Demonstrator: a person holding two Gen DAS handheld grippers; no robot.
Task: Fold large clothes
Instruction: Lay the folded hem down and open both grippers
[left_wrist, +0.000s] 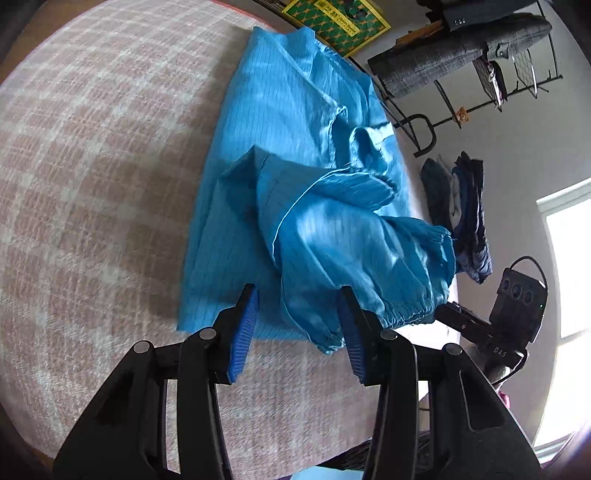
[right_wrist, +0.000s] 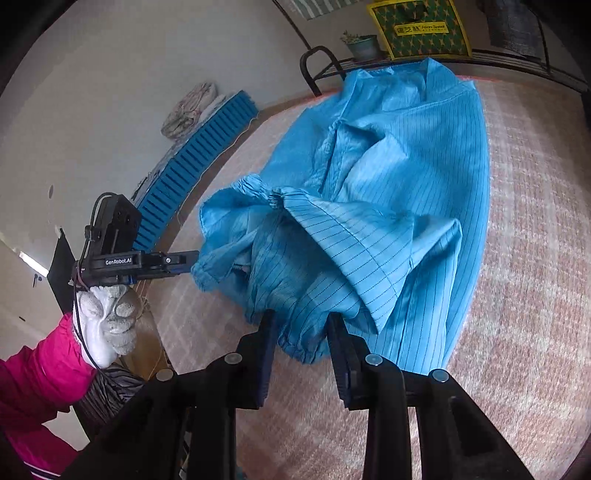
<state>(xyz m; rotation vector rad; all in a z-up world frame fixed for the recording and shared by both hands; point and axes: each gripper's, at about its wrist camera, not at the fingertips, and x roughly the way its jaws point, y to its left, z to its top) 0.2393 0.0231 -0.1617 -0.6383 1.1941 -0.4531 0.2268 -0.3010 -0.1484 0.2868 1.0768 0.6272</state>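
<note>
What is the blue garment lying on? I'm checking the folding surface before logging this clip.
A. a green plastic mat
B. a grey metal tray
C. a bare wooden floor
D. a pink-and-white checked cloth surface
D: both wrist views show the blue garment spread over the pink-and-white checked cloth surface, with no wood, tray or mat under it.

Both wrist views close, angled down, sharing blue garment (left_wrist: 295, 155) (right_wrist: 424, 177)
</note>
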